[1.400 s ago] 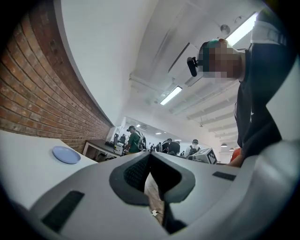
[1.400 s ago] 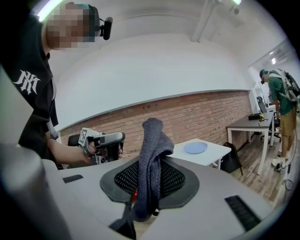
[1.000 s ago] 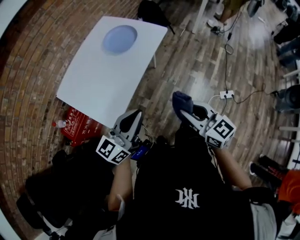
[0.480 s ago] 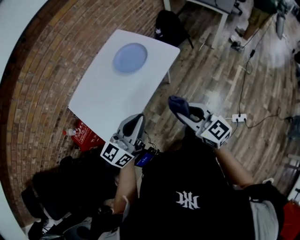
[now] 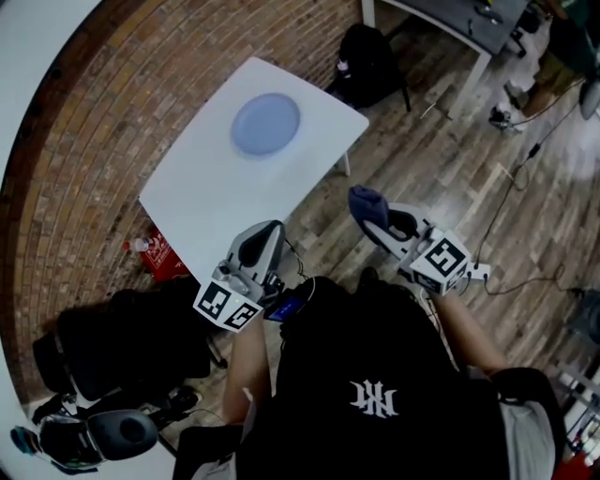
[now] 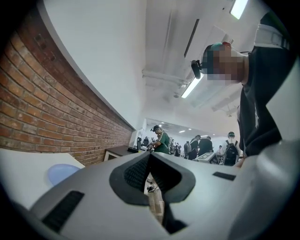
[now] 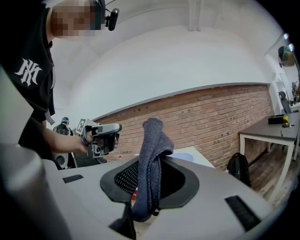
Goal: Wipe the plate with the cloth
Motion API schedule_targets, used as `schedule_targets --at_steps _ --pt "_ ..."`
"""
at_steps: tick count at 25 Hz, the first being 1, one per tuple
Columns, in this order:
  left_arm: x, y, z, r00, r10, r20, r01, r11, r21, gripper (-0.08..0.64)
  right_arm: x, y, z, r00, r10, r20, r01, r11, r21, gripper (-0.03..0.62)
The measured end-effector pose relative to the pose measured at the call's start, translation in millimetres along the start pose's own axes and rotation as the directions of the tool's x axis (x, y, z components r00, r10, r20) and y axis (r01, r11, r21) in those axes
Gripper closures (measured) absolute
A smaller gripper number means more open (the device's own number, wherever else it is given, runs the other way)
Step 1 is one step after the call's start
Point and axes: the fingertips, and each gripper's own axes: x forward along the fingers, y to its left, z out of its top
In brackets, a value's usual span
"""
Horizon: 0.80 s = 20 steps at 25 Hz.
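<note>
Right gripper [image 5: 375, 217] [image 7: 149, 174]: jaws clenched on the cloth [image 5: 364, 201] [image 7: 151, 157]. The cloth is dark blue, knitted and folded, and it stands up out of the pads and flops over at the top. The gripper is held in the air off the table [image 5: 211, 192], past its near right edge and over the floor [image 5: 441, 155].

Left gripper [image 5: 261, 240] [image 6: 149, 161]: jaws closed tip to tip, with nothing between them. It is held just off the table's near corner.

Plate [image 5: 266, 123] [image 6: 60, 172]: pale blue and round. It lies flat on the table toward the far end, well apart from both grippers. The right gripper view shows only a sliver of it behind the cloth.

Table: white rectangular top, bare apart from the plate. Its long left side runs near the wall [image 5: 80, 131] [image 7: 211, 119].

Room:
- The wall is red brick, with white plaster above.
- The floor is worn wood planks.
- A black backpack [image 5: 367, 56] sits on the floor beyond the table's far corner.
- A red package [image 5: 156, 255] lies under the table's near left corner.
- A black bag [image 5: 127, 342] sits nearer than the table, to the left.
- A second, dark-topped table [image 5: 441, 21] stands farther off, beyond the backpack.
- A power strip [image 5: 479, 272] and its cable lie on the floor, well to the right of the table.
- The left gripper view shows several people [image 6: 161, 140] standing at the room's far end under strip lights [image 6: 190, 87].
</note>
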Motion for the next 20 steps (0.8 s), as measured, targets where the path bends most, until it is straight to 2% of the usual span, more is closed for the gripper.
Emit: schedule_targets --at_steps 4,9,14,20 --pt "11.4 17.1 -6.8 0.997 0.076 -0.025 -0.077 0.997 -0.024 0.56 7.7 -21.4 -0.8 0.999 0.031 0.01 -0.031 0.999 0.027 0.492" --pt "32.4 47.6 -5.4 0.993 0.109 -0.049 -0.109 0.994 0.005 0.558 23.1 -59.6 2.9 0.999 0.039 -0.004 -0.039 0.999 0.034 0.492" --pt "47.3 97.2 -3.8 0.989 0.149 -0.011 -0.149 0.988 -0.031 0.558 51.9 -87.8 4.0 0.996 0.057 -0.062 -0.056 0.998 0.023 0.492" --pt "72.1 170.7 4.8 0.98 0.198 -0.019 -0.199 0.978 -0.061 0.558 101.4 -131.4 27.0 0.991 0.082 -0.101 -0.083 0.997 -0.005 0.492"
